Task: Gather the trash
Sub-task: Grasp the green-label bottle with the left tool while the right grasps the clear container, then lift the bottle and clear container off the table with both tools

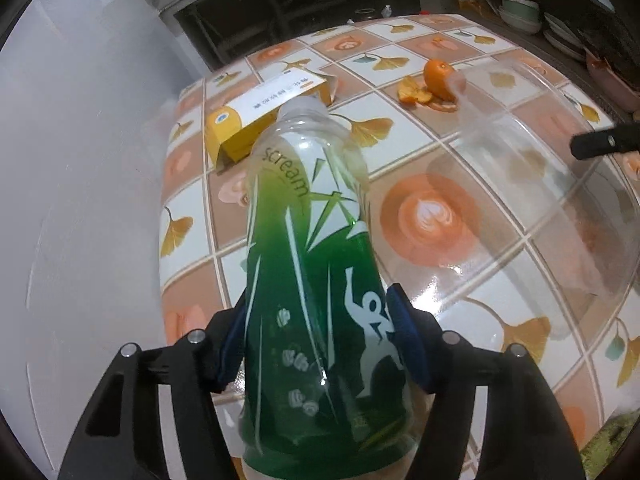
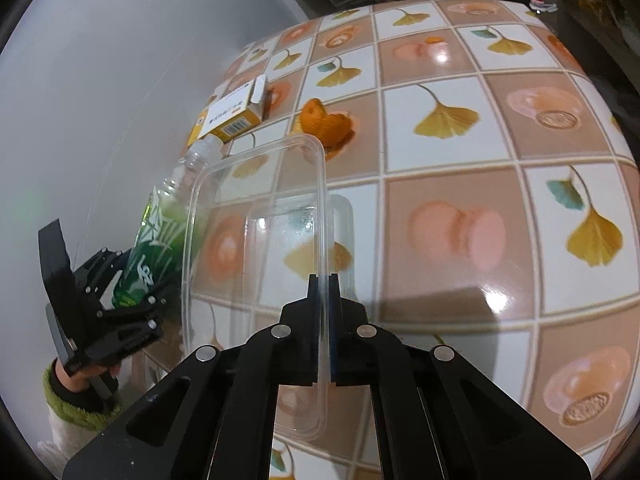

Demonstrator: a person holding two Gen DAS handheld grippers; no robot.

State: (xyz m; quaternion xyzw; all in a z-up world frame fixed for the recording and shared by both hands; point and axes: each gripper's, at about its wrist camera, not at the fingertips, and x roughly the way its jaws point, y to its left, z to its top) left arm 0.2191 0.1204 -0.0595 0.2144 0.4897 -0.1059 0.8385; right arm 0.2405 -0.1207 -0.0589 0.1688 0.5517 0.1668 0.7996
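Note:
A green-labelled plastic bottle (image 1: 312, 280) with no cap stands tilted between the fingers of my left gripper (image 1: 318, 320), whose blue pads press on both its sides. The right wrist view shows this bottle (image 2: 160, 232) in the left gripper (image 2: 132, 280) at the table's left edge. My right gripper (image 2: 324, 292) is shut on the rim of a clear plastic container (image 2: 256, 240), held on edge above the table. The container (image 1: 540, 184) appears blurred in the left wrist view. A yellow and white carton (image 1: 256, 120) (image 2: 230, 114) and orange peel (image 1: 434, 84) (image 2: 328, 126) lie farther back.
The table (image 2: 460, 220) has a glossy cloth printed with ginkgo leaves and coffee cups. A grey wall (image 1: 80, 200) runs along its left side. Shelves with bowls and plates (image 1: 520, 10) stand behind on the right. A hand in a green cuff (image 2: 76, 388) holds the left gripper.

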